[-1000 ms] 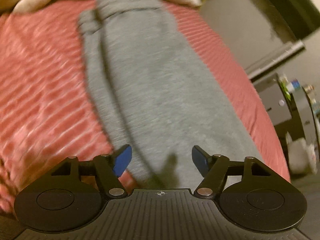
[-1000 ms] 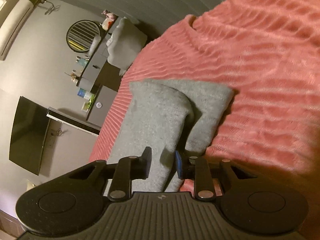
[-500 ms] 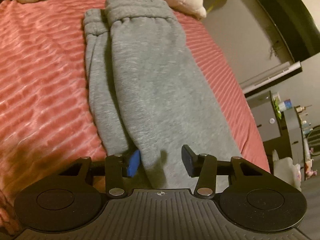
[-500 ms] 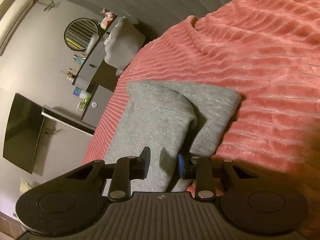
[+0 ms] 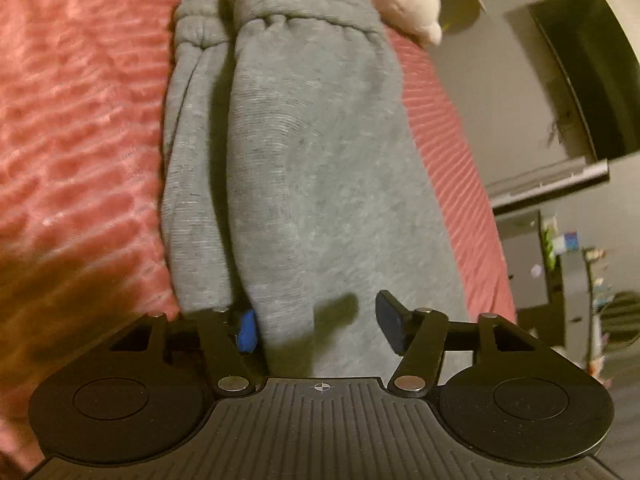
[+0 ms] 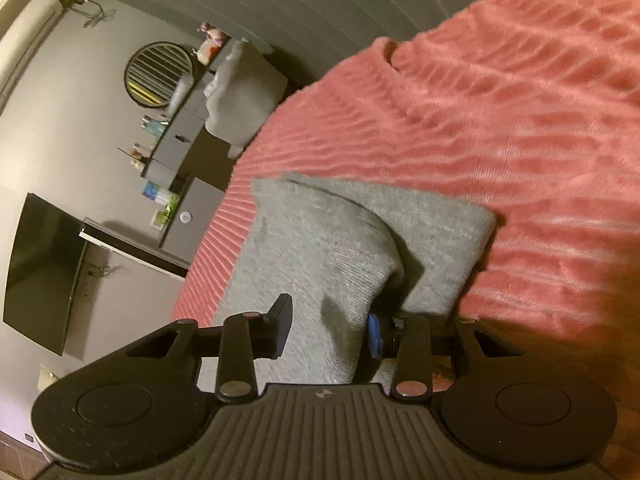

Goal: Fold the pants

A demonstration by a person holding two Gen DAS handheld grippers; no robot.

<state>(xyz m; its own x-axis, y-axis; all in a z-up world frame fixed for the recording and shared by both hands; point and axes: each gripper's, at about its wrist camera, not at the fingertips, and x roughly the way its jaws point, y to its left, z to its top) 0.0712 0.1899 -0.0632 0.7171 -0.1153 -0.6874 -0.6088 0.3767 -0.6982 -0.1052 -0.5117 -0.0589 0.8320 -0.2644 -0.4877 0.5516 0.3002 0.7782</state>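
Observation:
Grey sweatpants (image 5: 304, 152) lie lengthwise on a pink ribbed bedspread (image 5: 72, 120), one leg folded over the other, waistband at the far end. My left gripper (image 5: 316, 326) is open, its jaws straddling the upper leg's edge; the left blue pad (image 5: 246, 330) sits in the crease between the legs. In the right wrist view the pants (image 6: 320, 240) show their folded end. My right gripper (image 6: 328, 326) is open around the upper layer's edge, with its blue pad (image 6: 374, 336) tucked under the fold.
A cream plush pillow (image 5: 400, 4) lies beyond the waistband. A dark TV (image 6: 40, 272), a dresser with bottles (image 6: 180, 140), a round mirror (image 6: 158, 72) and a grey chair (image 6: 240, 96) stand beside the bed. The bed edge (image 5: 472, 208) runs close along the pants.
My left gripper moved forward onto the pants and narrowed, its left pad slipping into the crease. My right gripper opened wider around the upper layer.

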